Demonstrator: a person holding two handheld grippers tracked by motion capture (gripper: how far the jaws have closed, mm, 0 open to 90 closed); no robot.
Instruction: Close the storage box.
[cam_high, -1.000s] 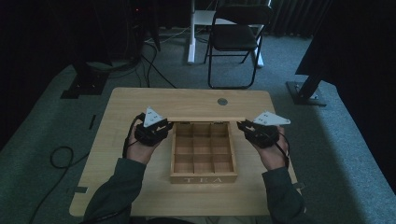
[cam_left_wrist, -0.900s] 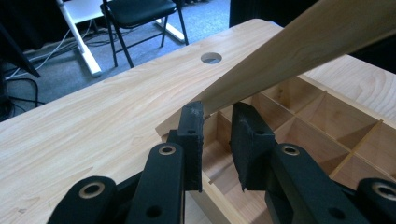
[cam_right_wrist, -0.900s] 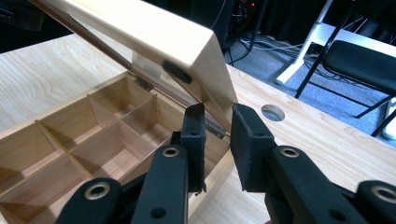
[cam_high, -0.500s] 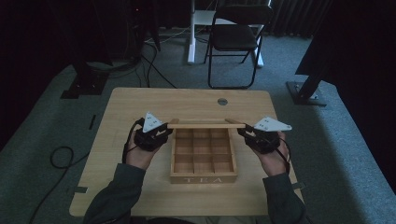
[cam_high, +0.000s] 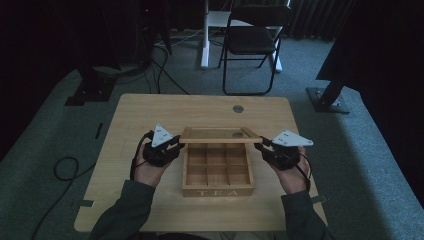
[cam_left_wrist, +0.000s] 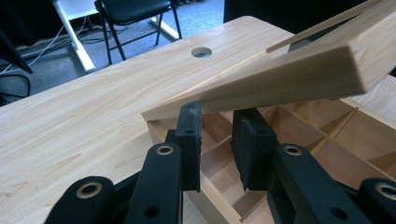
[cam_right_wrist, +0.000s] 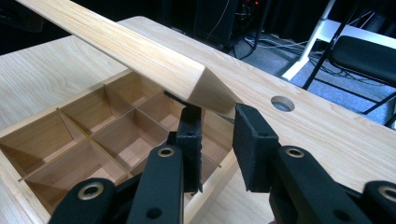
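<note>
A wooden box marked TEA (cam_high: 217, 191) stands mid-table, its several compartments bare. Its framed glass lid (cam_high: 220, 134) is tilted up over the back rows, hinged at the far side. My left gripper (cam_high: 179, 145) sits at the lid's left end and my right gripper (cam_high: 260, 146) at its right end. In the left gripper view the lid's side rail (cam_left_wrist: 280, 79) lies across the tips of my left gripper (cam_left_wrist: 217, 114), whose jaws are a narrow gap apart with nothing between them. In the right gripper view the lid's corner (cam_right_wrist: 126, 46) rests over the tips of my right gripper (cam_right_wrist: 217, 112), equally narrow.
A round cable hole (cam_high: 238, 108) lies in the tabletop (cam_high: 150, 115) behind the box. A black folding chair (cam_high: 252, 40) and white desk legs stand beyond the far edge. A black cable (cam_high: 65, 167) loops on the floor to the left.
Both hands have drifted slightly toward the person, and the lid's front edge now reaches a little farther over the box. The jaws still look equally narrow.
</note>
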